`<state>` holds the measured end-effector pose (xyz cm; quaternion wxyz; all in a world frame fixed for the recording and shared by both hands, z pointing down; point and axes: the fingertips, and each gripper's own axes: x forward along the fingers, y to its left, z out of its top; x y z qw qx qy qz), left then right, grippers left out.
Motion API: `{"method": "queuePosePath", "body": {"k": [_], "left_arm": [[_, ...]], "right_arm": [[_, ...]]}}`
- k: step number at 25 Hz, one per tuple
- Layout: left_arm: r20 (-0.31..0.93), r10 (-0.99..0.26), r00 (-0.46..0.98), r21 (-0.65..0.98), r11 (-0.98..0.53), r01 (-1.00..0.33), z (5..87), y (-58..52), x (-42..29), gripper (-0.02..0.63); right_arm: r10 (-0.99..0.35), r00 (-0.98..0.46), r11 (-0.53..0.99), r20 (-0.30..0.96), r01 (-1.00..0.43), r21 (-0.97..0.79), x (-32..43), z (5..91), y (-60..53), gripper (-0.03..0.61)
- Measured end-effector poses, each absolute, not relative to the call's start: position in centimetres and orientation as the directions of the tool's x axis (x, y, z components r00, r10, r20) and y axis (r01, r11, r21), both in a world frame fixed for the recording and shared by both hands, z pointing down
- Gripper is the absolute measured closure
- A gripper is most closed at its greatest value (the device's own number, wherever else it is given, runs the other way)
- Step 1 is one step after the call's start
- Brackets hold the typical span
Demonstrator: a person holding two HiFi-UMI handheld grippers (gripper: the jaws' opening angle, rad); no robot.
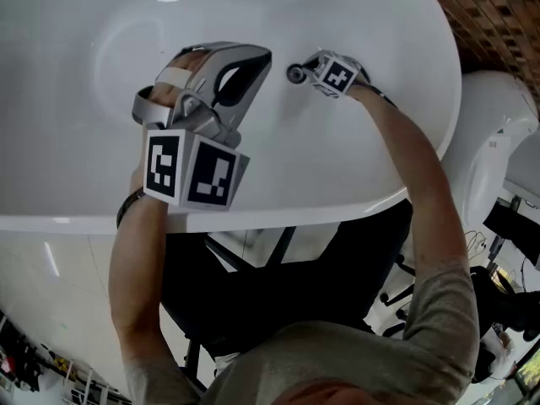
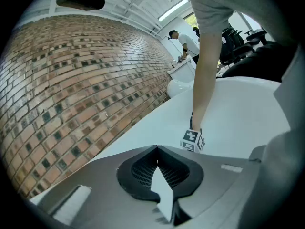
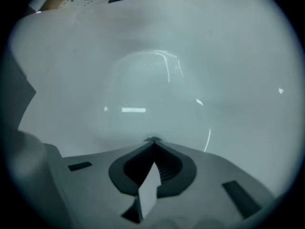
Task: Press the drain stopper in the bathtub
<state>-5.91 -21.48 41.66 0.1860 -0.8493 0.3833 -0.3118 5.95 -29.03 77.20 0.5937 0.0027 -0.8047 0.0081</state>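
Note:
The white bathtub [image 1: 354, 175] fills the head view. My right gripper [image 1: 300, 74] reaches down inside it, jaws shut, its tip at a small round drain stopper [image 1: 294, 74] on the tub floor. In the right gripper view only a dark sliver of the stopper [image 3: 152, 139] shows, right at the closed tips of the right gripper [image 3: 153, 143]; whether they touch it I cannot tell. My left gripper [image 1: 258, 56] hangs higher, over the near side of the tub, shut and holding nothing. In its own view the left gripper [image 2: 157, 148] points past the right gripper's marker cube [image 2: 193, 140].
A brick wall [image 2: 71, 89] stands beyond the tub's far side. A white toilet [image 1: 494, 154] is to the right of the tub. A black chair base [image 1: 253, 294] stands by the near rim. A person [image 2: 183, 42] is far off in the room.

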Motion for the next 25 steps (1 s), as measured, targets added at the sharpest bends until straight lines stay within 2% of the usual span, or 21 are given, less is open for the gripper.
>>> {"method": "queuePosePath", "body": {"k": [7, 14, 19, 23, 25], "left_arm": [[0.458, -0.781, 0.425, -0.662, -0.619, -0.423, 43.5, -21.9, -6.4, 0.604], [0.507, -0.752, 0.420, -0.667, -0.652, -0.361, 44.9, -21.5, -5.5, 0.604], [0.506, -0.762, 0.405, -0.685, -0.640, -0.349, 45.2, -21.5, -5.8, 0.605], [0.513, -0.761, 0.397, -0.693, -0.640, -0.332, 46.3, -21.7, -6.2, 0.604], [0.513, -0.764, 0.392, -0.687, -0.639, -0.346, 46.7, -21.6, -6.9, 0.606]], "right_arm": [[-0.004, -0.253, 0.999, 0.967, -0.039, -0.006, 6.6, 83.7, -29.4, 0.577], [-0.005, -0.250, 0.999, 0.968, -0.051, -0.008, 7.1, 85.7, -29.6, 0.569], [-0.080, -0.156, 0.993, 0.985, 0.077, 0.093, 6.6, 86.6, -29.0, 0.571], [-0.031, -0.100, 0.999, 0.995, 0.030, 0.034, 7.1, 83.5, -29.6, 0.575], [-0.049, -0.149, 0.997, 0.988, 0.052, 0.058, 6.0, 79.4, -29.9, 0.575]]}}
